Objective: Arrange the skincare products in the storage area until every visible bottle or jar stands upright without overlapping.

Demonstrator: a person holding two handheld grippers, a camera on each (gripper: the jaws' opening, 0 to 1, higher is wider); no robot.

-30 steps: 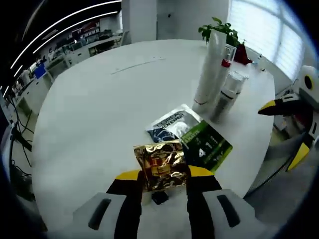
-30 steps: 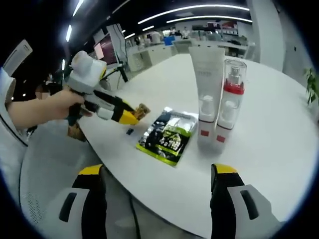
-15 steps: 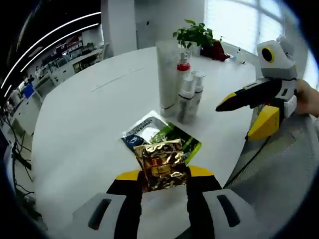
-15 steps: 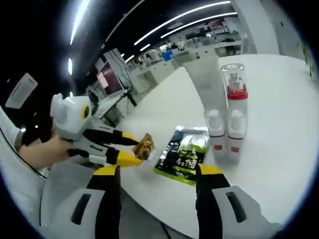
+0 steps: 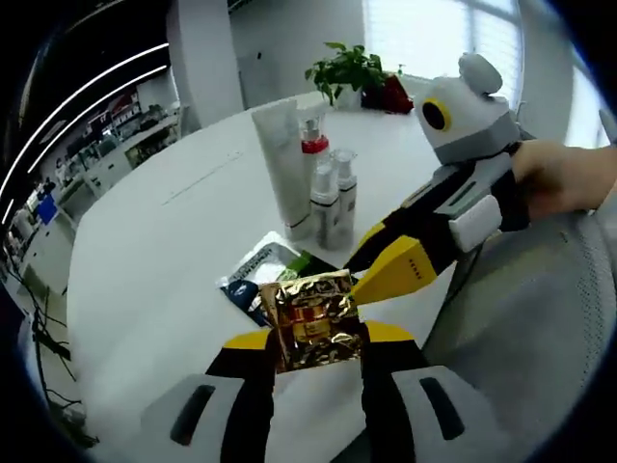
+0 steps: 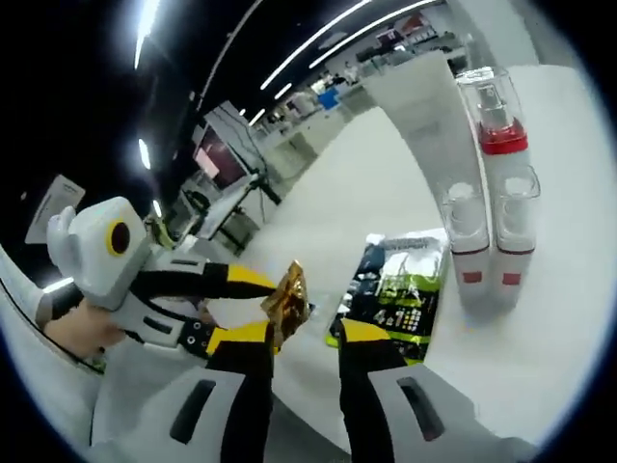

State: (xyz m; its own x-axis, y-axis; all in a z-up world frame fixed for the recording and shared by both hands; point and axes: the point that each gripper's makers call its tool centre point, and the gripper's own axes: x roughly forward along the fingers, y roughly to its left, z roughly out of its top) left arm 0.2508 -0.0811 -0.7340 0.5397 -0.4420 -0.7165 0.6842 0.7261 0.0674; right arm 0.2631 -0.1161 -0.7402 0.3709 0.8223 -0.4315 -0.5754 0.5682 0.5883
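My left gripper is shut on a crinkled gold foil sachet, held off the table's edge. My right gripper reaches in from the right, its yellow tips at the sachet's upper right corner. In the right gripper view, the gold sachet stands edge-on between my right gripper's narrowed jaws, with a gap still showing. The left gripper holds it from the left. A white tube, a red-collared pump bottle and two small clear-capped bottles stand upright together.
A green and black sachet lies flat on a silver one on the round white table, near its edge. A potted plant stands at the far side. A person's hand holds the right gripper.
My right gripper has moved in to the gold sachet and its jaws have narrowed around it. The left gripper still holds the sachet. Both views have shifted.
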